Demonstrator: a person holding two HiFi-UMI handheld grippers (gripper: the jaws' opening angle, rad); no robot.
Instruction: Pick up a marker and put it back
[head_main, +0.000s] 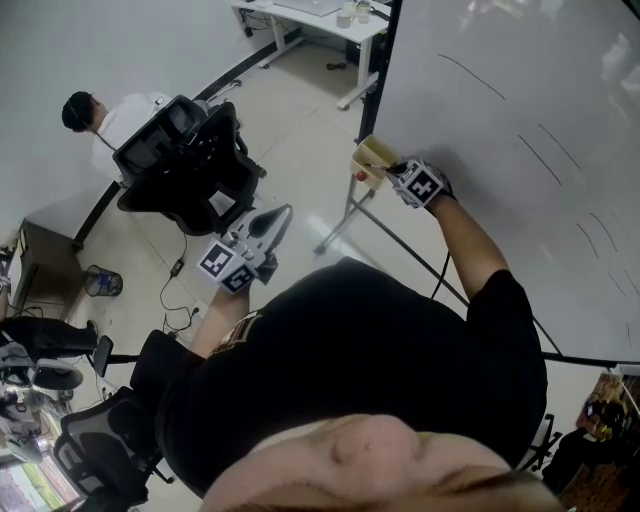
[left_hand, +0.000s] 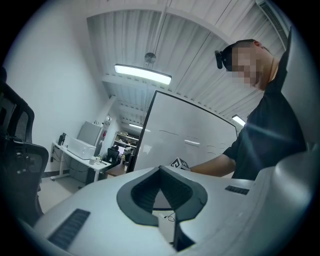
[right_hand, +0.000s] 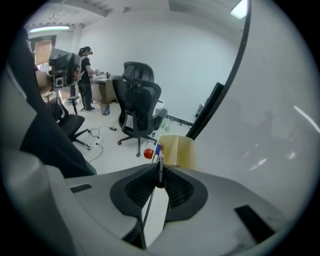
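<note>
The right claw is clamping a marker between its pads. The marker's blue end is pointing ahead at the tan holder, which is hanging at the edge of the whiteboard. So the marker is sitting in the claw, just short of the holder, and putting it back looks like the step in hand.

To do it well, the tip is probably needing a small shift toward the middle of the holder's open top, since it is lining up with the near rim right now. The pads should be parting only once the marker is well inside (letting go early would likely be sending it to the floor).

A red thing is showing just beside the holder, and I cannot tell what it is. The board itself is lying close on one side. The left claw is idling with its pads together on nothing, well apart from the work. A chair and a person are standing farther off, out of the way.
</note>
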